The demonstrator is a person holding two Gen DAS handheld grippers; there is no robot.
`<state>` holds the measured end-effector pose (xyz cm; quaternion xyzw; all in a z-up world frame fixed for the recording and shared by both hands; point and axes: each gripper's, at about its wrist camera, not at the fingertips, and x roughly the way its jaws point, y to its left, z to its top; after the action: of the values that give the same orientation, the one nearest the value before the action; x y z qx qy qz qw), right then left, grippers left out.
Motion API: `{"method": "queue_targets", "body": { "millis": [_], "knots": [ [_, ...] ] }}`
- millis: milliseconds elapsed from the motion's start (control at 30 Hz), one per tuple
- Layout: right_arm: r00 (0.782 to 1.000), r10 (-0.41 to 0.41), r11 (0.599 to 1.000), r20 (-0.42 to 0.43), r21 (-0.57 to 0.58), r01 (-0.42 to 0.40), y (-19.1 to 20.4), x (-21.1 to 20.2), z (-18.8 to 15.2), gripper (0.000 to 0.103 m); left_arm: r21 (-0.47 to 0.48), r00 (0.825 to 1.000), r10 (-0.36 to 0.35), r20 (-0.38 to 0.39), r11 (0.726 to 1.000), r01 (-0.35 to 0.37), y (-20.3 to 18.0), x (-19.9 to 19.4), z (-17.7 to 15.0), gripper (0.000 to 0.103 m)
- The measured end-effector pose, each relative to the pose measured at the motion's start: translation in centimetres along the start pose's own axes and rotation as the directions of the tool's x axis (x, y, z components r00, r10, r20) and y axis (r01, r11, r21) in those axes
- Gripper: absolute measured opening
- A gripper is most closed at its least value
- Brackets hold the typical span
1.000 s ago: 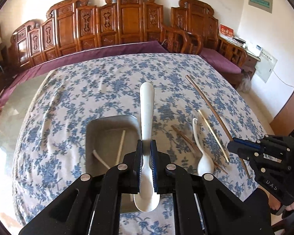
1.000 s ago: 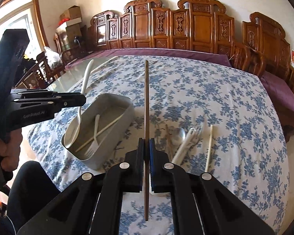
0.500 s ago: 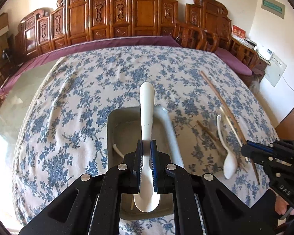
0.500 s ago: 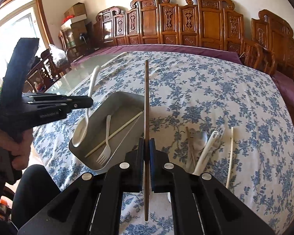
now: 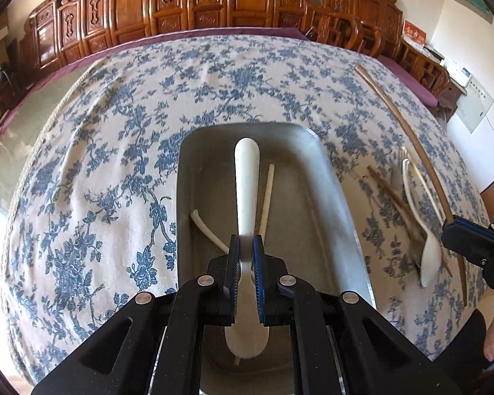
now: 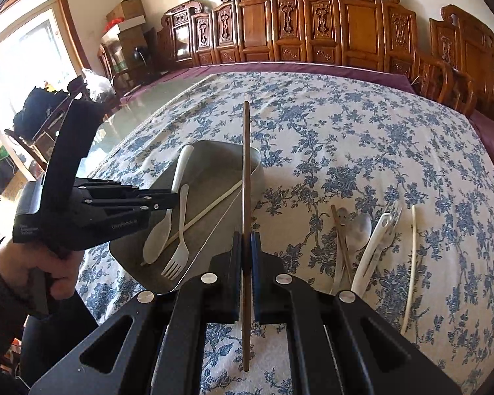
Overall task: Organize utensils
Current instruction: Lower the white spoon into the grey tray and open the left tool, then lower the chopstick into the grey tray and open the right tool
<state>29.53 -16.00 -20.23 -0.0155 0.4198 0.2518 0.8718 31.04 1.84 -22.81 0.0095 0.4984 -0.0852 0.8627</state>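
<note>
The left gripper (image 5: 246,256) has swung across from the cloth and now hangs right over the tray (image 5: 332,197), jaws pinched tight on the white spoon (image 5: 247,177), handle pointing toward the tray's far end. A second ago the spoon was still beside the tray; now it looks ready to be let go among the fork (image 6: 178,250) and pale chopstick (image 6: 207,210) lying inside. The right gripper (image 6: 246,250) is clamped on a brown chopstick (image 6: 246,164), held in the air by the tray's right edge, probably next in. More utensils (image 6: 369,247) wait on the cloth (image 6: 345,125) near the front edge.
</note>
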Motion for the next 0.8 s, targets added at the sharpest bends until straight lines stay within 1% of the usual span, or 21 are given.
{"method": "queue_targets", "body": {
  "millis": [200, 267, 400, 567, 700, 800],
  "knots": [
    [1.0, 0.008, 1.0, -0.007, -0.002, -0.008, 0.4, 0.7, 0.3, 0.007, -0.024, 0.999, -0.003, -0.035, 1.0, 0.003, 0.6, 1.3, 0.0, 0.007],
    [1.0, 0.012, 1.0, -0.007, -0.004, -0.012, 0.7, 0.8, 0.5, 0.007, -0.03, 0.999, -0.008, -0.031, 1.0, 0.007, 0.7, 1.1, 0.0, 0.008],
    [1.0, 0.019, 1.0, -0.008, -0.008, -0.019, 1.2, 0.9, 0.8, 0.007, -0.032, 1.0, -0.009, -0.001, 0.999, 0.009, 0.9, -0.3, -0.1, 0.009],
    [0.999, 0.042, 0.999, -0.01, -0.009, -0.042, 2.3, 1.3, 1.3, 0.007, -0.059, 0.999, -0.001, 0.048, 0.998, 0.004, 2.1, -2.9, -0.8, 0.009],
    [0.997, 0.068, 0.998, -0.02, -0.002, -0.068, 3.8, 2.3, 1.8, 0.007, -0.069, 0.996, 0.026, 0.086, 0.997, -0.02, 3.2, -4.9, -1.4, 0.009],
    [0.995, 0.093, 0.995, -0.034, 0.024, -0.092, 4.9, 3.6, 2.2, 0.007, -0.082, 0.994, 0.033, 0.103, 0.996, -0.025, 4.0, -6.1, -1.7, 0.009]
  ]
}}
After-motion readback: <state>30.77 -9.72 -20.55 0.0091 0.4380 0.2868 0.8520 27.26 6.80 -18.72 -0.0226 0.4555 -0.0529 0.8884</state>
